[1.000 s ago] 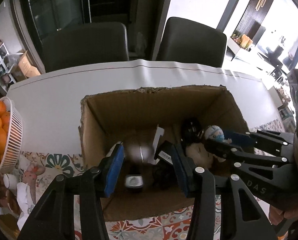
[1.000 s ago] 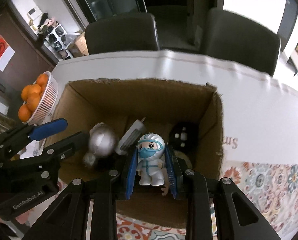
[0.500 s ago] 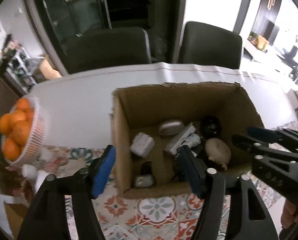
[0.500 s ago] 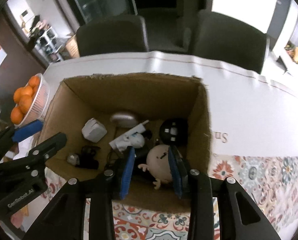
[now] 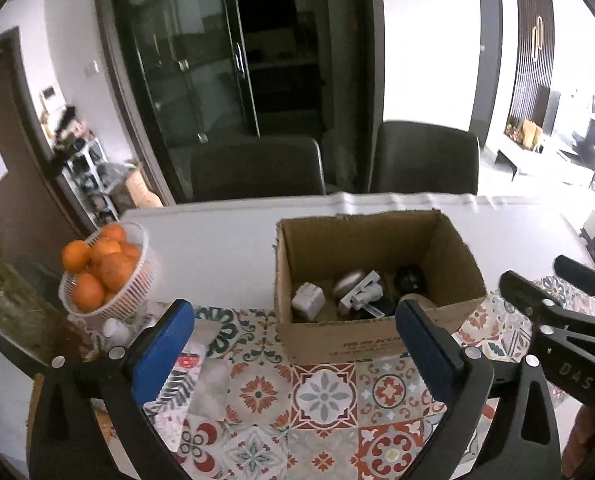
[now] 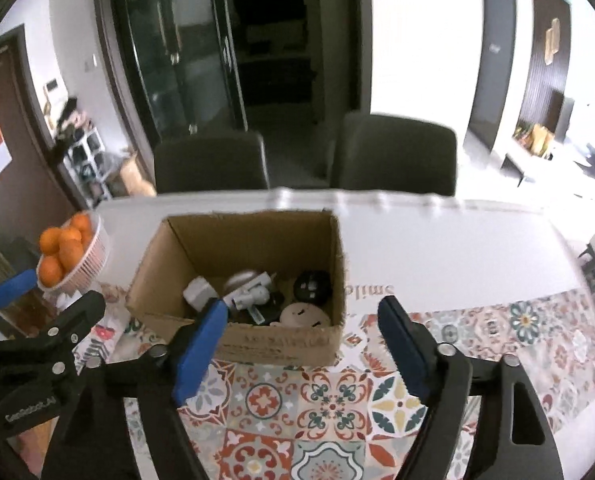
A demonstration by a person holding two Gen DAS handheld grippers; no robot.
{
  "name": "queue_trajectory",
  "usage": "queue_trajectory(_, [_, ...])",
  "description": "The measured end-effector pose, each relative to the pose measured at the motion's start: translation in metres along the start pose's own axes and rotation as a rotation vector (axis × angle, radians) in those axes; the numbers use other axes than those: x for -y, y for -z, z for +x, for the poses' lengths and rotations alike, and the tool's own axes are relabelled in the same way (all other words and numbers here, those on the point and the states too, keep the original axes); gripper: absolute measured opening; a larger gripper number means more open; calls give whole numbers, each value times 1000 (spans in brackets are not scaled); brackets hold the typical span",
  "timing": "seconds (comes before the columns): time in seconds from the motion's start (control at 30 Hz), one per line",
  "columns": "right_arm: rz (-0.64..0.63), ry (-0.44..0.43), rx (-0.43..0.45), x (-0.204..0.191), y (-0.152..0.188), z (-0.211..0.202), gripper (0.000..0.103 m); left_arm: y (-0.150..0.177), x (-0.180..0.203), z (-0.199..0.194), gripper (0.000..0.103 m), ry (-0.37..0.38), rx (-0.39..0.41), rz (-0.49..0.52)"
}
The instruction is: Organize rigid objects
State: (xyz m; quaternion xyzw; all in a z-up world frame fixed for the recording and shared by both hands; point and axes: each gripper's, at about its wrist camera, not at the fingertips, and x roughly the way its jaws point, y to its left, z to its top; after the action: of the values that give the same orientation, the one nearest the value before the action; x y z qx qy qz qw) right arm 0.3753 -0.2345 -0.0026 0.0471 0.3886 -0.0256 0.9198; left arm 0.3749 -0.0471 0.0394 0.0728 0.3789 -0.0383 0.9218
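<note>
Both grippers, left [image 5: 295, 334] and right [image 6: 301, 330], just opened wide, empty, cardboard box [image 6: 281, 342] beyond them.

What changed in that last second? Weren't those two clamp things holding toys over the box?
Both tools let go and pulled back from the cardboard box: the left tool dropped a silver piece, the right tool the masked figure. Their jaws have just been opening, nothing between them. Box and orange basket stayed put.
</note>
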Motion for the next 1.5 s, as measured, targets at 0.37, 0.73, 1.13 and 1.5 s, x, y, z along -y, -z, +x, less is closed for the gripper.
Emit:
queue_trajectory(0.37, [-14, 25, 148, 1, 30, -86, 85, 29, 1, -95, 103, -57, 183, 3])
queue_trajectory(0.73, [-38, 84, 296, 2, 55, -164, 90, 54, 1, -151, 103, -25, 255, -32])
queue_trajectory(1.13, [-51, 53, 311, 3, 75, -194, 91, 76, 4, -183, 103, -11, 303, -33])
queue_trajectory(1.5, [-45, 36, 342, 1, 78, -205, 93, 74, 4, -195, 103, -11, 337, -44])
